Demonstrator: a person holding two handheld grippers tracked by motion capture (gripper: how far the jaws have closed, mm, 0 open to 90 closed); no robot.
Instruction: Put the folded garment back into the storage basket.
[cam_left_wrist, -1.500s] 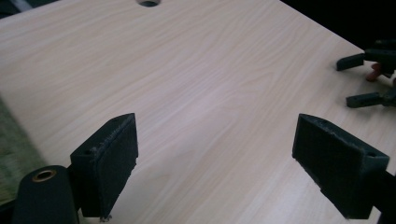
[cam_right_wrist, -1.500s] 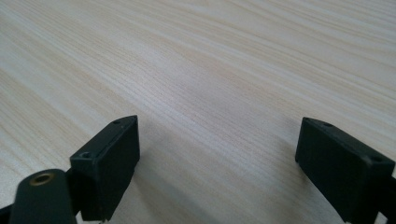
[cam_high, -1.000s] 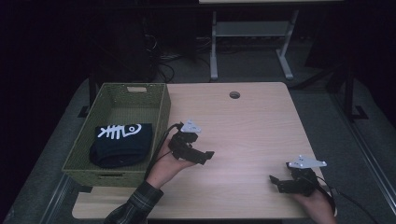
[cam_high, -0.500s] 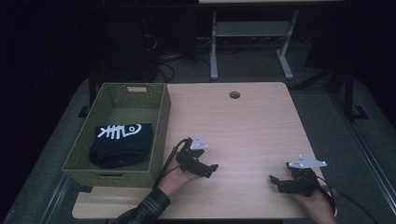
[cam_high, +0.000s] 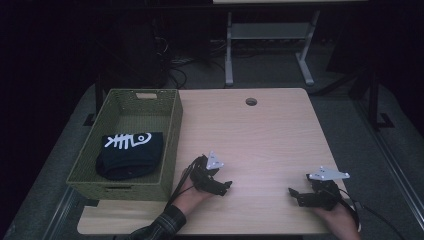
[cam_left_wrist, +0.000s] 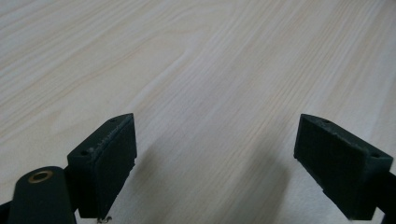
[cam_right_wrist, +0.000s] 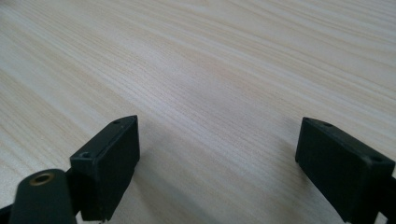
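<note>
Jaws of left hand-held gripper (cam_high: 227, 186) seen spread wide, nothing between, bare counter (cam_high: 260, 140) beneath. Right hand-held gripper (cam_high: 294, 194) likewise spread, empty, near front right edge of counter. Black garment with white fishbone print (cam_high: 129, 154) found folded inside green woven basket (cam_high: 172, 145) at left edge, just beside left hand-held gripper. Stowing judged done; nothing loose left on counter.
</note>
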